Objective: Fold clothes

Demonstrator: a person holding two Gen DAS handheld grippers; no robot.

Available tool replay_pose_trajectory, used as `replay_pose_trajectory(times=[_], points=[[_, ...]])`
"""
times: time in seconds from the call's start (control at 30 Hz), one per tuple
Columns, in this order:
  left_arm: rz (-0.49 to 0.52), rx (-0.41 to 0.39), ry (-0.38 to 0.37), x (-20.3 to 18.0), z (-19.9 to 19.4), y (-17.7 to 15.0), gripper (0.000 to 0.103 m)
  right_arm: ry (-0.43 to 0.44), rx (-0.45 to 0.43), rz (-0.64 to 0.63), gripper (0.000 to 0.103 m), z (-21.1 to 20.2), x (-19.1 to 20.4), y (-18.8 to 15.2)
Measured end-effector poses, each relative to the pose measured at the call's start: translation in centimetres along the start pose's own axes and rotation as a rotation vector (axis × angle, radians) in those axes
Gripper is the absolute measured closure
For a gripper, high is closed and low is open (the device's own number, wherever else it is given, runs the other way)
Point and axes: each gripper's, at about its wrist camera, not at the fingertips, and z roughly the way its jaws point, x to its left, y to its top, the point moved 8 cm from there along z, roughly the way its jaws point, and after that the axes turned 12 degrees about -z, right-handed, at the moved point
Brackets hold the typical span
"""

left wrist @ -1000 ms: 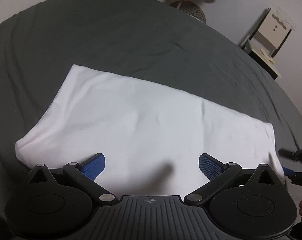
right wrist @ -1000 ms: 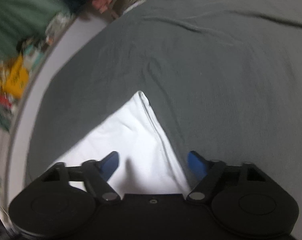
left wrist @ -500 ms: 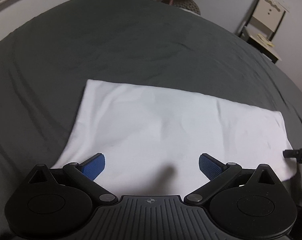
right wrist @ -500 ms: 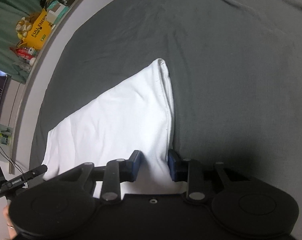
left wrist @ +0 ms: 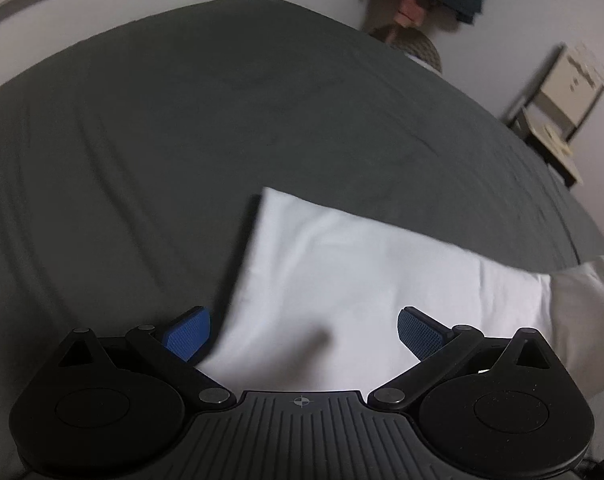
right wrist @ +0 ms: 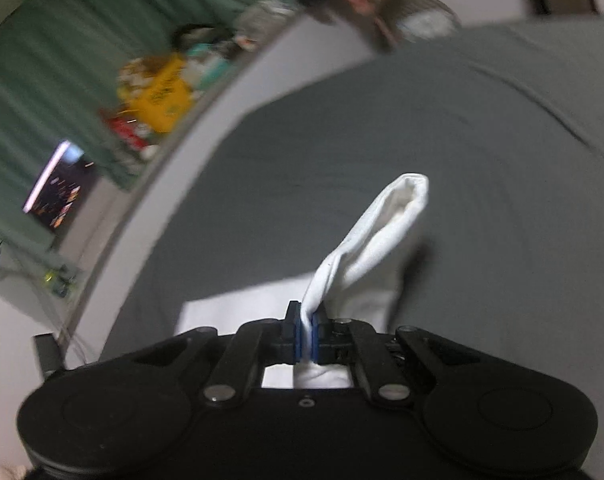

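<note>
Two fisheye views are given, each taken from just behind a gripper and looking forward along its fingers. In the left wrist view, the dark grey bed sheet [left wrist: 182, 128] is looked down on steeply from close above, and the white garment [left wrist: 341, 280] fills the near foreground. In the right wrist view, the sheet [right wrist: 501, 160] is seen at a shallower angle, tilted and blurred. The garment [right wrist: 377, 236] and sheet are shared by both views.

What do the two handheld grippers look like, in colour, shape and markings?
Both the left gripper and the right gripper are black, with two round discs, silver pivot pins and linkage arms. Their pads are blue and textured. The left body is ribbed, with a small crosshair mark.
</note>
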Motion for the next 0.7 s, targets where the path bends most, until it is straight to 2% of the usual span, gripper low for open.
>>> replay_pose_trajectory(times=[0.17,0.37,0.5,0.6,0.7], points=[[-0.105,-0.058,-0.020,2.8,-0.7,1.5,0.000,0.040,0.025,-0.183,0.097,3.7,9.3,1.5],[-0.282,-0.168,-0.088,5.3,-1.2,3.2,0.000,0.039,0.137,-0.361,0.097,12.2,17.3,-0.7],[-0.371,-0.230,-0.101,7.0,-1.1,4.1,0.000,0.009,0.222,-0.450,0.097,17.6,20.5,-3.2],[-0.464,-0.233,-0.130,8.7,-0.3,4.4,0.000,0.001,0.283,-0.498,0.097,21.1,22.3,-5.2],[-0.534,-0.217,-0.125,10.0,1.2,4.4,0.000,-0.036,0.318,-0.551,0.097,23.6,23.2,-6.8]])
